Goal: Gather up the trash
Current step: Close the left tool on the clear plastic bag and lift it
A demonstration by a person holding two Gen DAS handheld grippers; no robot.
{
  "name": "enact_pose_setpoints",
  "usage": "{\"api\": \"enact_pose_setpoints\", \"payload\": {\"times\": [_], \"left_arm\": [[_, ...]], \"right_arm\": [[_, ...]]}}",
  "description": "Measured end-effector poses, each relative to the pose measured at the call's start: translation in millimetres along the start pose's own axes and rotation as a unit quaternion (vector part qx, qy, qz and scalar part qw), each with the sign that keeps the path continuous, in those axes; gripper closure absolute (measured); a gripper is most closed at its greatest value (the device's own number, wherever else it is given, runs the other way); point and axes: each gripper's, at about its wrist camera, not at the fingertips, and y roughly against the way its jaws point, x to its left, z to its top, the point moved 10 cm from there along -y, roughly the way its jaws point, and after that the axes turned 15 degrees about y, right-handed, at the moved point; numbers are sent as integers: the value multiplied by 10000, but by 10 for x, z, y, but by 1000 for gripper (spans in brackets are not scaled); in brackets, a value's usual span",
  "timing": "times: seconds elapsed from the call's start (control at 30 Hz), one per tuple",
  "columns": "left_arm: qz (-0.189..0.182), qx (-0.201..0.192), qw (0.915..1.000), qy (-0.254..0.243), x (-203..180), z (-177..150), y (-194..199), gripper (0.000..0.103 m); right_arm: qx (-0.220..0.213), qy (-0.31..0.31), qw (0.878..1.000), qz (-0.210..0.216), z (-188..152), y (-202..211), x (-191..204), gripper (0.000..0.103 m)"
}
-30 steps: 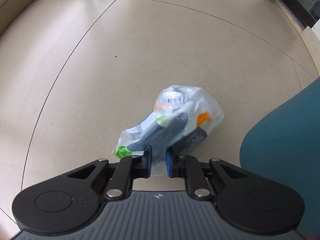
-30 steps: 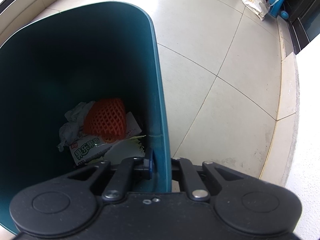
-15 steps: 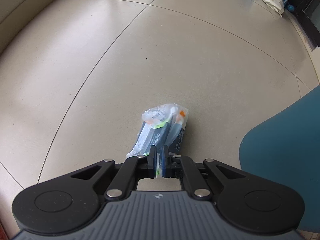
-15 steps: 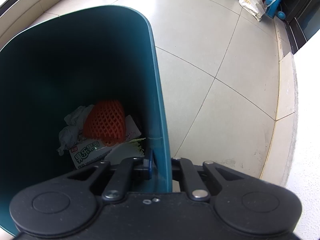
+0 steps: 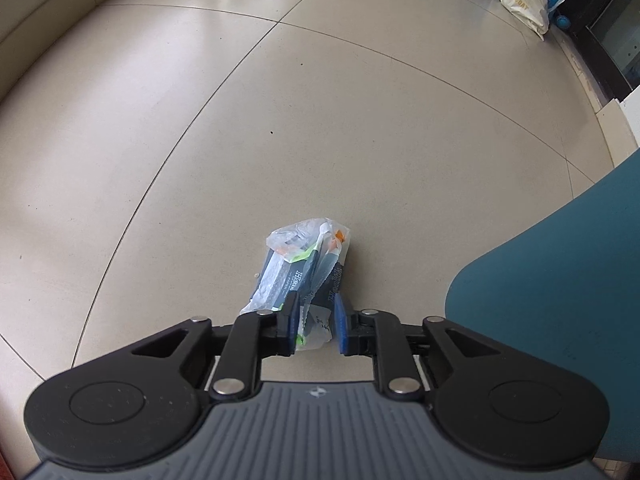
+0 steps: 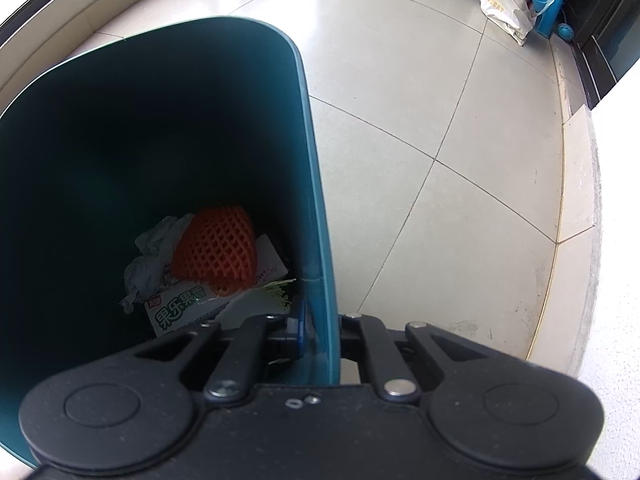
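A clear plastic bag [image 5: 304, 264] stuffed with dark blue, green and orange wrappers lies below my left gripper [image 5: 316, 328], its near end between the jaws. Those jaws are opening, and a narrow gap shows beside the right pad. The teal trash bin [image 5: 560, 280] stands just to the right of it. My right gripper [image 6: 320, 332] is shut on the bin's wall [image 6: 312, 160], one finger inside and one outside. At the bottom of the bin lie an orange foam net [image 6: 216, 248], crumpled white tissue [image 6: 148, 256] and a green-lettered carton [image 6: 180, 308].
Beige floor tiles spread out ahead. A white shopping bag [image 5: 522, 4] and blue plastic items sit far off at the back right by a dark cabinet. A raised pale ledge [image 6: 576, 200] runs along the right, a low skirting along the left.
My left gripper rose away from the floor, pinched shut on the bag's end, and now its jaws have parted. The right gripper and the bin have stayed put.
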Motion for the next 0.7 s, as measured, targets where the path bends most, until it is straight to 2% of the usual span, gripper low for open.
{"api": "enact_pose_setpoints", "payload": {"times": [0.1, 0.13, 0.17, 0.33, 0.57, 0.6, 0.67, 0.7], "left_arm": [[-108, 60, 9999, -1, -87, -23, -175, 57], [-114, 98, 9999, -5, -111, -31, -244, 38], [-69, 83, 9999, -37, -121, -27, -306, 32], [339, 195, 9992, -116, -91, 19, -652, 32], [414, 298, 9986, -164, -108, -45, -838, 34], [444, 301, 9984, -191, -104, -58, -844, 39], [583, 327, 9975, -220, -67, -74, -889, 74], [588, 342, 9975, -177, -51, -76, -891, 75]], "right_arm": [[12, 29, 10000, -8, 15, -7, 20, 96], [18, 29, 10000, -7, 17, -8, 22, 96], [25, 39, 10000, -9, 20, -9, 25, 95], [65, 51, 10000, 3, 39, -29, 48, 95], [98, 66, 9999, -14, 57, -56, 57, 93], [96, 67, 9999, -14, 58, -55, 58, 92], [94, 49, 9999, -8, 59, -55, 54, 92], [90, 42, 10000, -8, 57, -55, 53, 92]]}}
